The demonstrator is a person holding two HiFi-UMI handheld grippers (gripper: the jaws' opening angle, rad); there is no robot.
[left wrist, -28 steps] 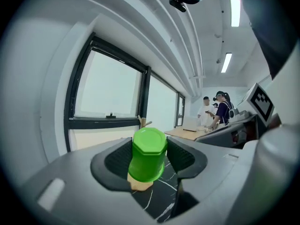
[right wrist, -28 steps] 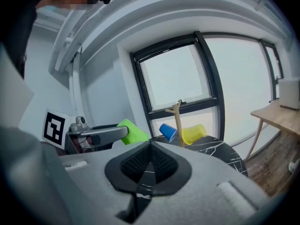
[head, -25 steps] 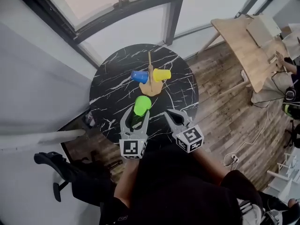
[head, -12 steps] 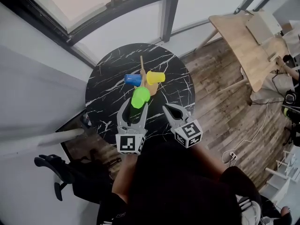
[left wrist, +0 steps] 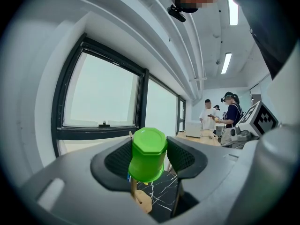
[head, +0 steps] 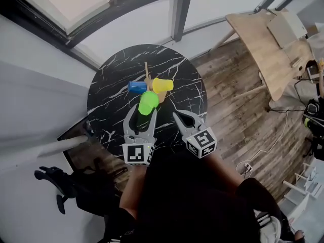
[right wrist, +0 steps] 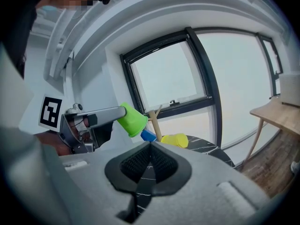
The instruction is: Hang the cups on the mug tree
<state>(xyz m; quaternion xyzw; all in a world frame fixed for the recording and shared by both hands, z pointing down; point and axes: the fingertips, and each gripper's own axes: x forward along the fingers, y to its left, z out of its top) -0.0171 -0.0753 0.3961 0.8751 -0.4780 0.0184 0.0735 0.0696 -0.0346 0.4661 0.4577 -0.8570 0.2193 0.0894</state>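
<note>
While left claw [head: 144, 115] grips green cup [head: 149, 103] beside mug tree [head: 147, 73], seemingly touching, right claw [head: 176, 116] closed empty

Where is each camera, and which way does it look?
Head view: on the person's head, looking down on the table, mug tree, left gripper, right gripper and the person's forearm.
Left gripper view: on the left gripper, facing the window; its jaws grip the green cup.
Right gripper view: on the right gripper, past its shut jaws, facing the mug tree and left gripper.
Shared: all three show the green cup.
</note>
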